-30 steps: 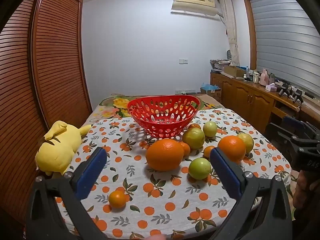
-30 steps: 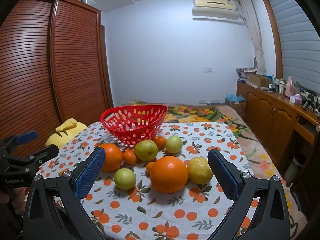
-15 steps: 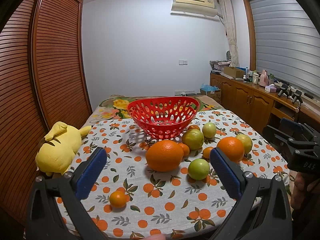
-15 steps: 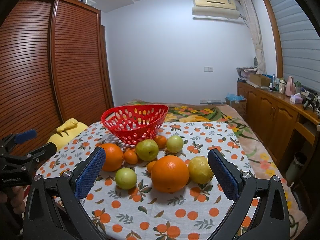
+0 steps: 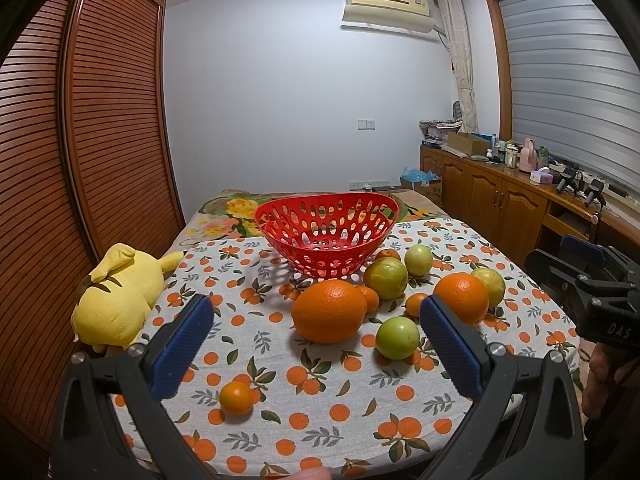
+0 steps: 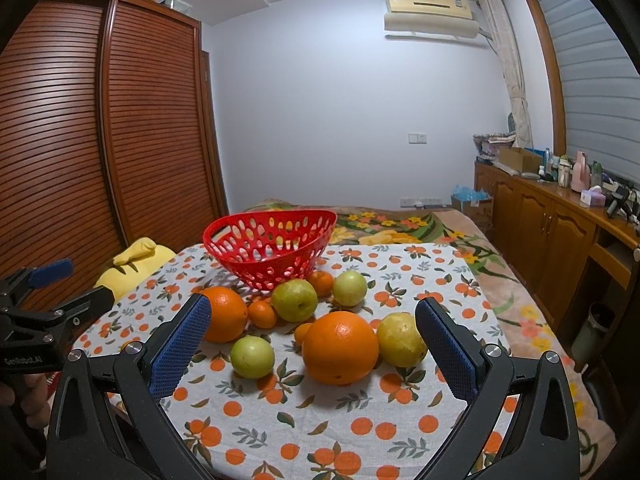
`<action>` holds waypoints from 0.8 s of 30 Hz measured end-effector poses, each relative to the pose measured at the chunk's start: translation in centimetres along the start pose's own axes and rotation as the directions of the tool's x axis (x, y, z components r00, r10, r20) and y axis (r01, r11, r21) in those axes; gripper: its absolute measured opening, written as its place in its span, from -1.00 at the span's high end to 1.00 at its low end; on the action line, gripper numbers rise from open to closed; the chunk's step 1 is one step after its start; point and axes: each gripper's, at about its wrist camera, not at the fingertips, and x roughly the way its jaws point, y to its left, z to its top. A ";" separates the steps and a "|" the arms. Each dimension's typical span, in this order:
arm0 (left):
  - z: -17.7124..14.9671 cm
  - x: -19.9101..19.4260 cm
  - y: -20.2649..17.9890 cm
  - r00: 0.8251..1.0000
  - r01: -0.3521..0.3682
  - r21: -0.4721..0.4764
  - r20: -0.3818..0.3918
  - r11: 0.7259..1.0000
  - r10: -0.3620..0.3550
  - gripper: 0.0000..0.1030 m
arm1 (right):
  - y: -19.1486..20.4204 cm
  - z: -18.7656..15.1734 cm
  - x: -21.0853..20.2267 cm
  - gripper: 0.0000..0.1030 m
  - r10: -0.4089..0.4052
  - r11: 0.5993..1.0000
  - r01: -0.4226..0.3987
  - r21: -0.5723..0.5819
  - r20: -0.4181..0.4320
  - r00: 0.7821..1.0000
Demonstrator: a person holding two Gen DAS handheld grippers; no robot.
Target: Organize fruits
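An empty red perforated basket (image 5: 376,204) (image 6: 224,240) stands at the far side of the table. In front of it lie loose fruits: a big orange (image 5: 328,316) (image 6: 222,314), a second big orange (image 5: 460,296) (image 6: 340,346), several green-yellow fruits such as one (image 5: 397,337) (image 6: 253,357), and small tangerines, one apart at the front left (image 5: 236,398). My left gripper (image 5: 316,340) hangs open above the near table edge, facing the first orange. My right gripper (image 6: 314,344) is open too, with the second orange between its fingers' lines but farther off.
A yellow plush toy (image 5: 116,300) lies at the table's left edge beside a slatted wooden wardrobe (image 5: 60,180). A wooden sideboard (image 6: 560,224) with bottles runs along the right wall. The fruit-print tablecloth (image 5: 320,420) has bare room in front of the fruits.
Both views have shifted only slightly; the fruits and basket lie where they were. Both grippers stay open.
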 end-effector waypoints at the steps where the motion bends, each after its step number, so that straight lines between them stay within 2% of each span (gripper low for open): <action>1: 0.0 0.0 0.0 1.000 0.001 0.000 -0.001 1.000 -0.001 -1.00 | 0.0 0.0 0.0 -1.00 0.000 1.000 0.000 0.000 0.000 1.000; 24: 0.2 -0.5 -0.1 1.000 0.005 0.002 0.003 1.000 -0.005 -1.00 | 0.2 0.0 -0.1 -1.00 0.002 1.000 -0.002 0.002 0.002 1.000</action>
